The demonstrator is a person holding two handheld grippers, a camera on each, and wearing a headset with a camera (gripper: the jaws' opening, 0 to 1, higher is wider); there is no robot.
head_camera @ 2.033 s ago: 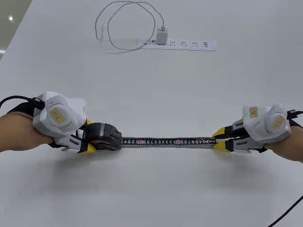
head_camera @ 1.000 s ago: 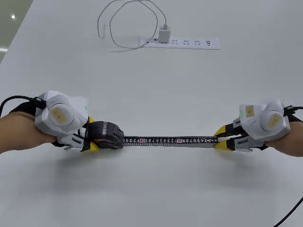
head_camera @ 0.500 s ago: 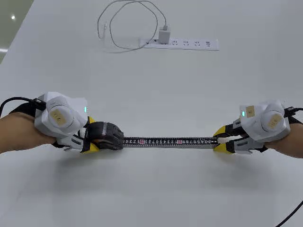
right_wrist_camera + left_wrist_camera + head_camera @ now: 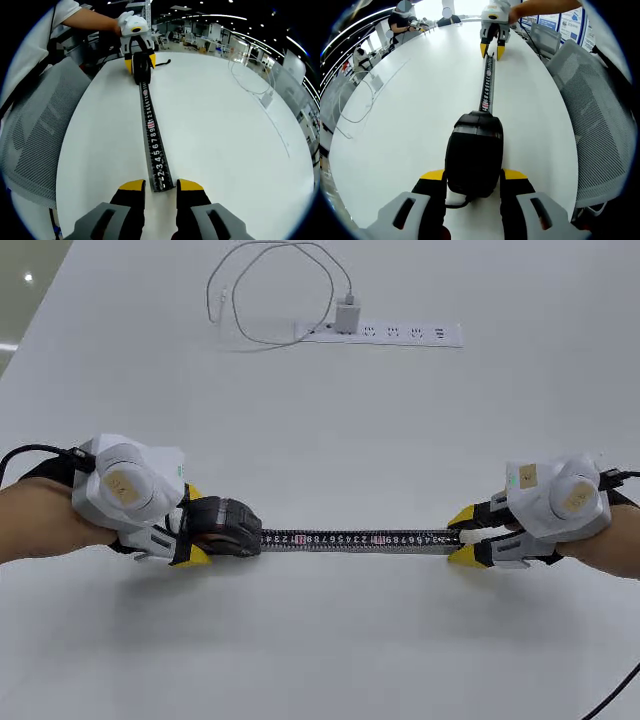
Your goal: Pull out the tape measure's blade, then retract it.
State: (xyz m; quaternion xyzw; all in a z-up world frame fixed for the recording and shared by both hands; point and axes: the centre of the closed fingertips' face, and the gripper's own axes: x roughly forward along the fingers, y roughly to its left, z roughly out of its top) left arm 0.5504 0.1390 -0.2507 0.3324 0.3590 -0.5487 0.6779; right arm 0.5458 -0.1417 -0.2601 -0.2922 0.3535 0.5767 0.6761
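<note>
White counter [image 4: 320, 650] is carrying a black rubber-cased tape measure [image 4: 222, 526], the left claw [image 4: 473, 175] clamping its flanks; its stiff, springy steel blade [image 4: 360, 539] is running rightward from that case to the right claw [image 4: 161, 185], jaws parted beside the tip; likely snapping back if freed, so hold the tip; beyond the case, a white power strip [image 4: 385, 334] and looping cable [image 4: 335, 278] are obstructing nothing.

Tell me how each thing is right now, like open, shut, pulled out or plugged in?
Black tape measure case: held by left gripper.
Left gripper: shut on the case.
Numbered metal blade: pulled out, flat on white table.
Right gripper: jaws beside blade's end; grip unclear.
White charger: plugged into white power strip.
</note>
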